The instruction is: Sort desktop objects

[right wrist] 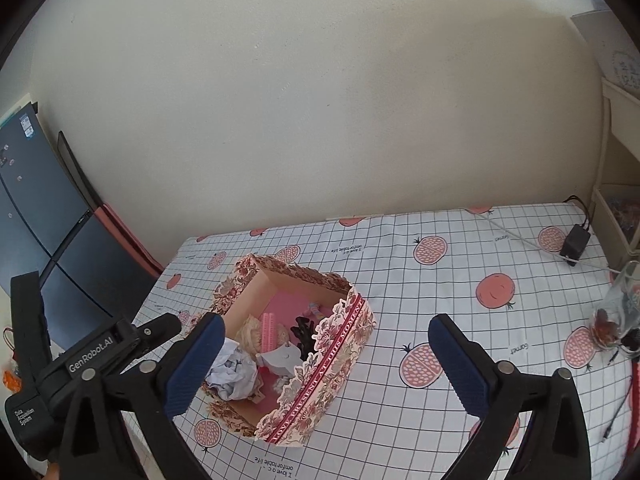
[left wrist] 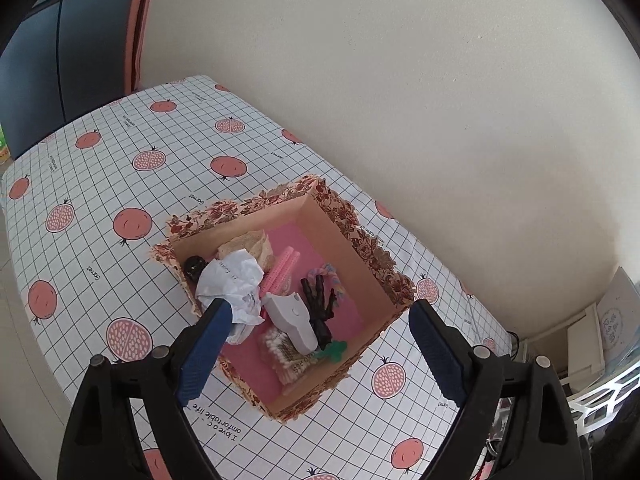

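Box: square cardboard, plain brown inside walls, pink floor, outer faces printed with red-brown flowers, rim cut in scallops; stands open-topped on the tabletop, near the wall.

Contents, all inside the box:
- paper, white, crumpled into a ball, at one wall;
- comb, pink plastic, ribbed, beside the paper;
- clip, black, branching prongs;
- cotton swabs, bundled in clear wrap;
- pale grey moulded piece, smooth, lying over the swabs.

Tabletop: cloth, white with a thin black grid and salmon pomegranates.

Left gripper: black frame, ridged blue pads, jaws spread wide, holding nothing, above the box.

Right gripper: same make, jaws fully spread, holding nothing, box partly between them.

Glass: clear, at the tabletop's right edge.
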Available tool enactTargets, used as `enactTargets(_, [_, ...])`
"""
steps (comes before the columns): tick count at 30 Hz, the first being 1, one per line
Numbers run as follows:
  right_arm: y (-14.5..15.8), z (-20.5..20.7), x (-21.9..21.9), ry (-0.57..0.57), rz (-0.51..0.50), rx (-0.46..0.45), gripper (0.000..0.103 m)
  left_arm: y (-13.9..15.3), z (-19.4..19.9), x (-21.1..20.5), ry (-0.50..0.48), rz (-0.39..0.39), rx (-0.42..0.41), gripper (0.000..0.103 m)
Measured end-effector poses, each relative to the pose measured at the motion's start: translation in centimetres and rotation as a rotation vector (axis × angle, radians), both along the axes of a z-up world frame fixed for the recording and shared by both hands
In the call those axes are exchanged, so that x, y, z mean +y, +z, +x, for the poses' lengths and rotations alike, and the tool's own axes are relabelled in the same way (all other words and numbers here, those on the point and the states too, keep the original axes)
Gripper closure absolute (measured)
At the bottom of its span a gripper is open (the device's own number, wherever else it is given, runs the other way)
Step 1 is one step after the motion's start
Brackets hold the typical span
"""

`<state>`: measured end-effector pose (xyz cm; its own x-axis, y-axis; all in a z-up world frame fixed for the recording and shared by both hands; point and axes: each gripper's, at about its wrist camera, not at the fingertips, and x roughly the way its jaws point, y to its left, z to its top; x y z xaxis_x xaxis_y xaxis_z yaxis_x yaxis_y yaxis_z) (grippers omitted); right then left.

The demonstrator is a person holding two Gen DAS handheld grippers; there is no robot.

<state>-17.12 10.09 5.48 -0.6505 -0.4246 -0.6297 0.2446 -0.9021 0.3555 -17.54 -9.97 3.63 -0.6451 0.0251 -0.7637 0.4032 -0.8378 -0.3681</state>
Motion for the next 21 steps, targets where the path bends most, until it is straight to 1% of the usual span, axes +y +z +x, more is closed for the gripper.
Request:
enactTargets(3, [0.8,1.2,0.0,0.0,0.025,0.012,0.0,0.5,1.2,0.0,0.0,-0.031,0.01,0.012])
enactTargets(6, [1.3,2.6,-0.4,0.012,0.073,0.031,0.0,0.7,2.5,0.3,0.008,-0.071,0.019,0.012])
enactTargets(8, [1.5,3.6,-0.4,0.016,0.098,0.04,0.0,0.6,3.3,0.7,-0.004,-0.084,0.026,0.012])
enactTargets(11, [1.8,5.2,0.3,-0.005,0.106,0.059,0.0,0.4,4.6,1.3,-0.032,-0.107,0.046,0.012])
enactTargets(12, [1.8,5.6,0.6,-0.009,0.108,0.063,0.0,0.4,5.0,1.6,-0.039,-0.125,0.052,0.012])
enactTargets(15, [1.7,6.7,1.3,-0.01,0.121,0.068,0.0,0.5,6.3,2.7,-0.05,-0.219,0.074,0.012])
enactTargets(17, [1.4,7.2,1.6,-0.008,0.138,0.066,0.0,0.6,6.9,3.7,-0.084,-0.254,0.095,0.012])
enactTargets(21, [0.7,8.3,2.2,-0.008,0.164,0.067,0.0,0.3,7.7,5.5,-0.149,-0.281,0.115,0.012])
